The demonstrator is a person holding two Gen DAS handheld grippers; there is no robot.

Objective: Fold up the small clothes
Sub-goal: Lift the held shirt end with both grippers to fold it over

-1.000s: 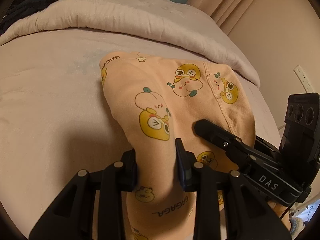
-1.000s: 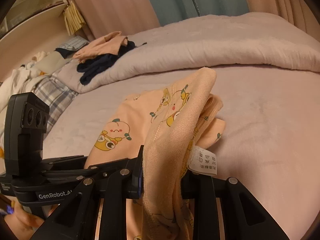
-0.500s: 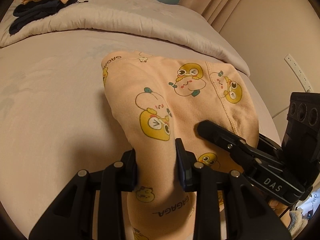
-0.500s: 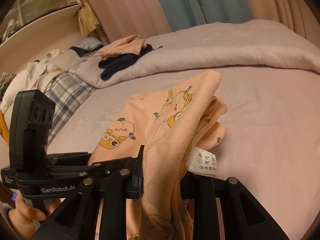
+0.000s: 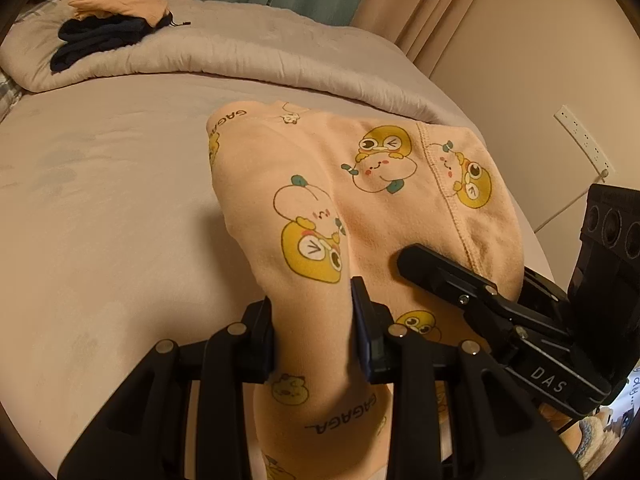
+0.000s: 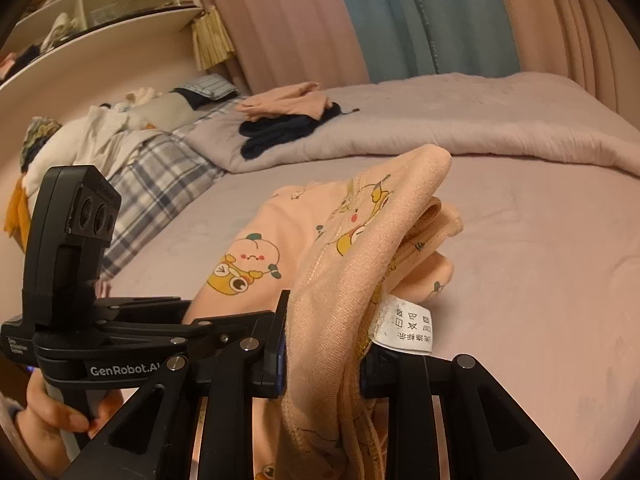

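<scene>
Two claws are each pinching one peach cartoon-print garment, which is draping from them onto the bed. Left claw is clamping a bunched fold at 6 o'clock in its own view; right claw is gripping layered edges beside the care label. Folded clothes are lying on the duvet at 11 o'clock, well apart. Doing this step well likely means keeping both grips level and taut, laying the cloth flat without dragging wrinkles in.
</scene>
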